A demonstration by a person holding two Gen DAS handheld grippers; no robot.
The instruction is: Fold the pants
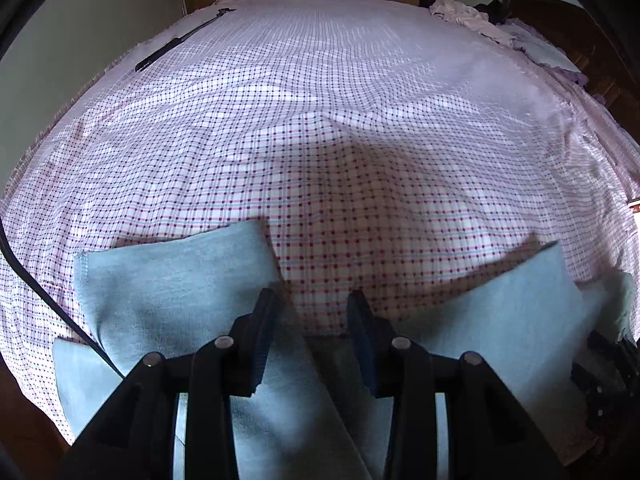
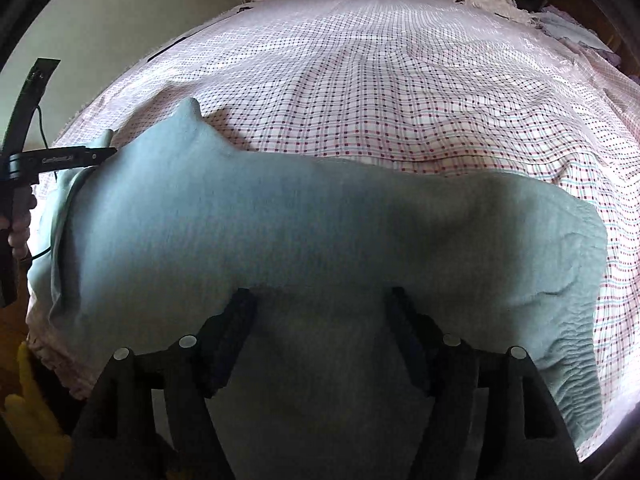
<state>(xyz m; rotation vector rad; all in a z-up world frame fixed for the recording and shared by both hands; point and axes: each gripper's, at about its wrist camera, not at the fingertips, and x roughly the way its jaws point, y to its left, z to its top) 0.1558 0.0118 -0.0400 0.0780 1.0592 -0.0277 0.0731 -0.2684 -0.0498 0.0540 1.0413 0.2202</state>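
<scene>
We have the light blue pants (image 2: 280, 232) lying along the near edge of the bed (image 1: 320, 100), spread across its checked sheet (image 2: 400, 100) so the cloth lies flat for folding. Our right gripper (image 2: 322, 332) hangs over the wide middle of the garment with its jaws standing apart and nothing pressed between them (the fabric simply lies under the gap). Our left gripper (image 1: 314, 328) hovers toward the leg end, jaws partly apart as well; a fold of cloth runs beneath them, but the pads do not pinch it. Both claws point steeply down at the near edge, which we judge suits picking up the cloth for the next fold.
</scene>
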